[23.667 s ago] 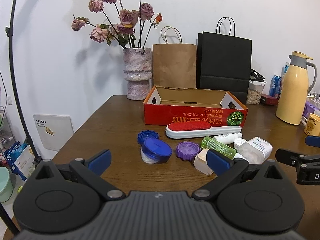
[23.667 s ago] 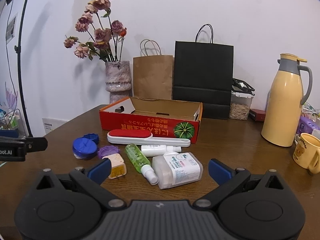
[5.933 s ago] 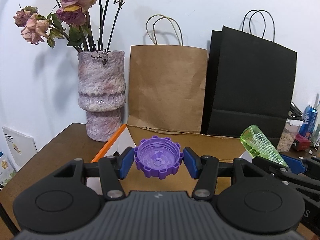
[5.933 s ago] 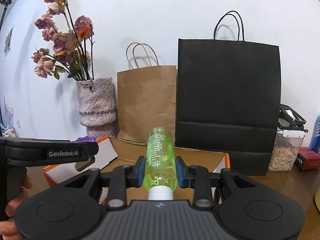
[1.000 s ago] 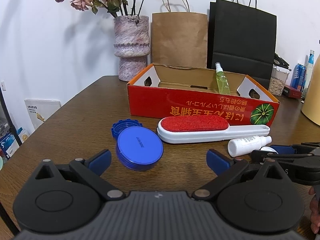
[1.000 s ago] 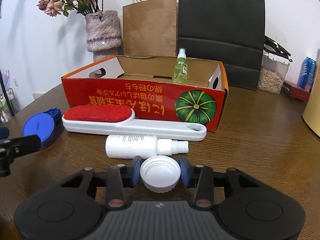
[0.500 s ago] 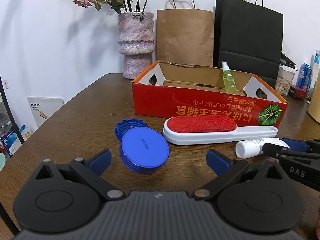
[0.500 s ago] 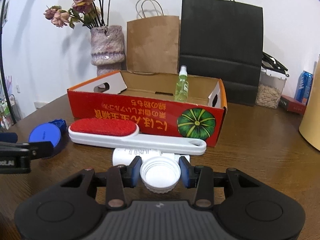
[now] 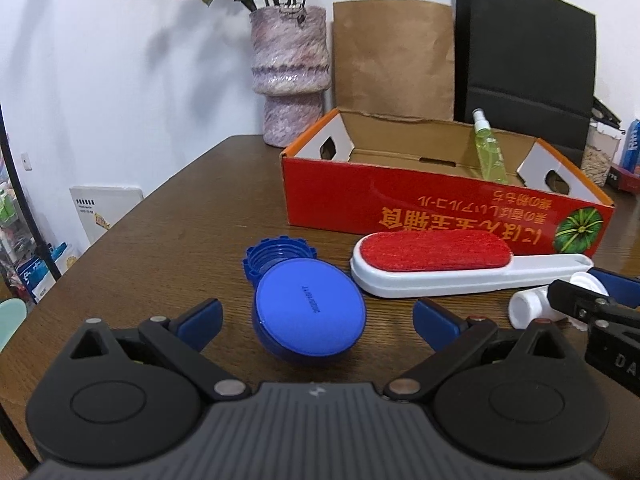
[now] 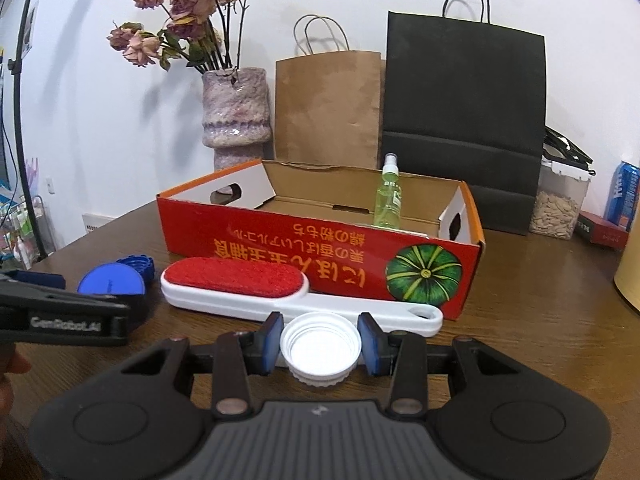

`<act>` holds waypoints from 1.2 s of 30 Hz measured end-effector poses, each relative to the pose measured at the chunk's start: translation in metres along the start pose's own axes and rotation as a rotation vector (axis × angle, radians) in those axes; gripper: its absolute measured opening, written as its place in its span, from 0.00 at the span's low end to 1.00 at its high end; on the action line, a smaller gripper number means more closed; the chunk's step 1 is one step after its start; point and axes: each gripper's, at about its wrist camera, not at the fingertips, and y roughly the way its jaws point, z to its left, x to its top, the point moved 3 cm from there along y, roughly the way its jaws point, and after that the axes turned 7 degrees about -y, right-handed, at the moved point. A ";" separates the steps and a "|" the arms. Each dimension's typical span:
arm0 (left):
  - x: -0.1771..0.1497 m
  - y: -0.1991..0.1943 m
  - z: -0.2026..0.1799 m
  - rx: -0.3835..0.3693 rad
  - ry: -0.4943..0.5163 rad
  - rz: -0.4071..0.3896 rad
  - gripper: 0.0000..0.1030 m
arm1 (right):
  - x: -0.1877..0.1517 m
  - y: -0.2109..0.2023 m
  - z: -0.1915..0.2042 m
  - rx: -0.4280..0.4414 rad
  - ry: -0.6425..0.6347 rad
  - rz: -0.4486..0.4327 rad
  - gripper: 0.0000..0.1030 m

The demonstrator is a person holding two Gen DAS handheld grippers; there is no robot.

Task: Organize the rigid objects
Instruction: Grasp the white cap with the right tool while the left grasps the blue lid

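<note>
My right gripper (image 10: 320,344) is shut on a white screw cap (image 10: 320,347), held above the table in front of the red cardboard box (image 10: 320,248). A green spray bottle (image 10: 387,196) stands inside that box. My left gripper (image 9: 318,322) is open, its blue pads on either side of a round blue lidded container (image 9: 310,308) without touching it. A blue cap (image 9: 278,258) lies just behind the container. A red-and-white lint brush (image 9: 448,266) lies along the box front, and a small white bottle (image 9: 528,310) lies beside it, partly hidden by the right gripper (image 9: 596,292).
Behind the box stand a marbled vase of dried roses (image 10: 236,116), a brown paper bag (image 10: 328,108) and a black paper bag (image 10: 464,120). A jar of seeds (image 10: 558,208) and a drink can (image 10: 624,196) stand at the right. The table edge (image 9: 120,224) drops off at the left.
My left gripper has come nearer the blue container, which now lies between its open fingers. My right gripper has lifted and tilted up with the white cap, away from the white bottle.
</note>
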 end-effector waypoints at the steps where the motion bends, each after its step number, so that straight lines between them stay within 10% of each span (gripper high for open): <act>1: 0.001 0.003 0.000 0.005 0.002 0.007 1.00 | 0.001 0.001 0.001 0.002 -0.001 -0.001 0.38; 11: 0.003 0.020 -0.003 0.059 0.013 0.029 0.96 | 0.005 0.008 0.005 0.012 -0.009 -0.006 0.38; 18: 0.002 0.025 -0.006 0.064 0.020 0.043 0.68 | 0.005 0.009 0.007 0.015 -0.009 -0.005 0.38; 36: 0.006 0.009 -0.006 0.031 0.019 -0.013 0.68 | 0.005 0.001 0.005 0.010 -0.006 -0.039 0.38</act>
